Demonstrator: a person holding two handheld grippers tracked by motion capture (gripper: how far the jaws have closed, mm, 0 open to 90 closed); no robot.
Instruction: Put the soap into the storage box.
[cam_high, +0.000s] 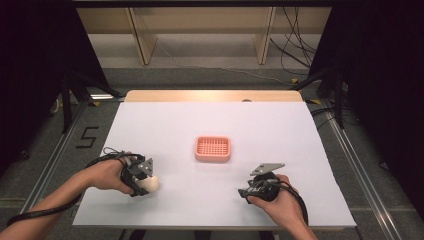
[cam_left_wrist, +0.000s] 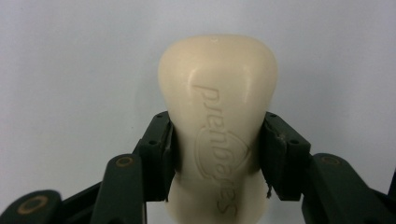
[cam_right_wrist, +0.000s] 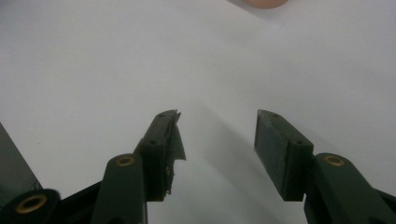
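Note:
A cream bar of soap (cam_left_wrist: 217, 126) with an embossed brand name sits between the jaws of my left gripper (cam_left_wrist: 217, 154), both pads pressed against its sides. In the high view that left gripper (cam_high: 145, 184) rests low over the white table at the front left, the soap (cam_high: 150, 184) sticking out toward the right. A pink slatted soap dish (cam_high: 213, 149) lies at the table's centre, apart from both grippers. My right gripper (cam_high: 248, 192) sits at the front right, held in a hand. Its jaws (cam_right_wrist: 217, 135) stand apart with only bare table between them.
The white table sheet (cam_high: 280, 135) ends in a wooden strip at the far side. Black curtains and metal rails flank the table, cables lie on the floor beyond. A pink edge of the dish (cam_right_wrist: 261, 3) peeks in at the top of the right gripper view.

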